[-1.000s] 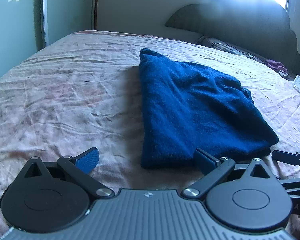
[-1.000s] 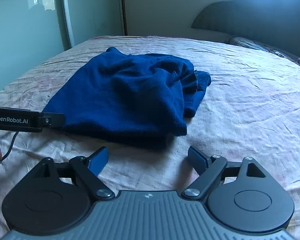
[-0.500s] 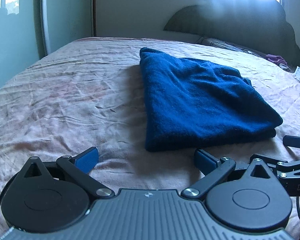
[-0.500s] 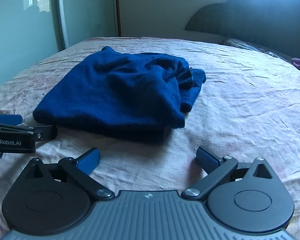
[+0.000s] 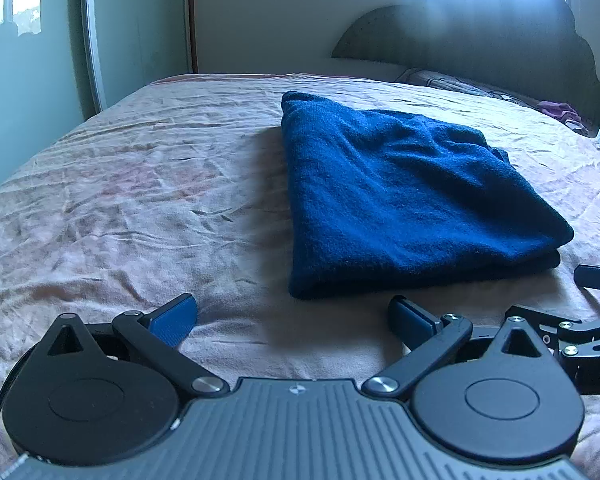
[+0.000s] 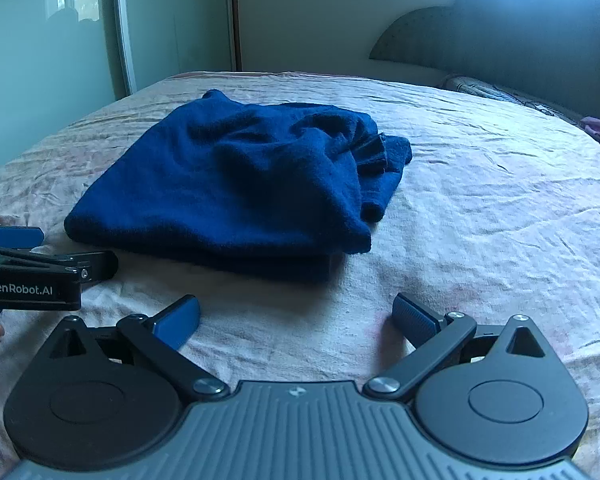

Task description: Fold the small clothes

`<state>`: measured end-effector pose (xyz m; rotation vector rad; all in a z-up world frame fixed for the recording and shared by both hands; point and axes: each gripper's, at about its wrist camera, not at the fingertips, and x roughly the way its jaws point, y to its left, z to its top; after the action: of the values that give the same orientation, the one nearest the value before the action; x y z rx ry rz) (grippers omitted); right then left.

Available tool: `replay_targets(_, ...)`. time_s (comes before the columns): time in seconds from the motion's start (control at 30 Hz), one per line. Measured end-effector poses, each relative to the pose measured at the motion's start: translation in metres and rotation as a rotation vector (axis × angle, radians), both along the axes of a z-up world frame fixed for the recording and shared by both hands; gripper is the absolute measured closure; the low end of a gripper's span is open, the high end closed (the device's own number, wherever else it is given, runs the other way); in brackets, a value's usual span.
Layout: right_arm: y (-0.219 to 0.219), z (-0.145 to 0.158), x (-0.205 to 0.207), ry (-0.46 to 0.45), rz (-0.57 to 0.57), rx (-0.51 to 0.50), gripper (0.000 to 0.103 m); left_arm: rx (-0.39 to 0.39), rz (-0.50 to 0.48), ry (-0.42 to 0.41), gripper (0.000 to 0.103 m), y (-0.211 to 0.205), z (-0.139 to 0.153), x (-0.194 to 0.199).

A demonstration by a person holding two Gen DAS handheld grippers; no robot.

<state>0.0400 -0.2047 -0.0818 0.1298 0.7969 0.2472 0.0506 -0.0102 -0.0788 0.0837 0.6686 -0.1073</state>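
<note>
A dark blue knitted garment (image 5: 400, 196) lies folded in layers on the pink bedsheet (image 5: 140, 200). It also shows in the right wrist view (image 6: 236, 184), with a ribbed edge sticking out at its right side. My left gripper (image 5: 292, 316) is open and empty, just short of the garment's near edge. My right gripper (image 6: 296, 316) is open and empty, a little back from the garment's near right corner. The left gripper's side shows in the right wrist view (image 6: 28, 268) at the left edge. Part of the right gripper shows in the left wrist view (image 5: 588, 320).
The bed's dark headboard (image 5: 480, 36) stands at the far end, with a patterned pillow (image 5: 452, 84) and a purple cloth (image 5: 556, 110) near it. A glass sliding door (image 6: 40, 60) is to the left of the bed.
Both grippers have drawn back from the garment, towards me and slightly upward. The garment lies still and folded. Both grippers stayed open.
</note>
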Motion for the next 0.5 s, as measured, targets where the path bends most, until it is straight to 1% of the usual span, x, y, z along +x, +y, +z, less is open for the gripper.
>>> replay_targets(0.5,0.0010,0.0029,0.0041,0.004,-0.002,-0.004,0.000,-0.003,-0.001,-0.002,0.000,0.0010,0.0000,-0.0007)
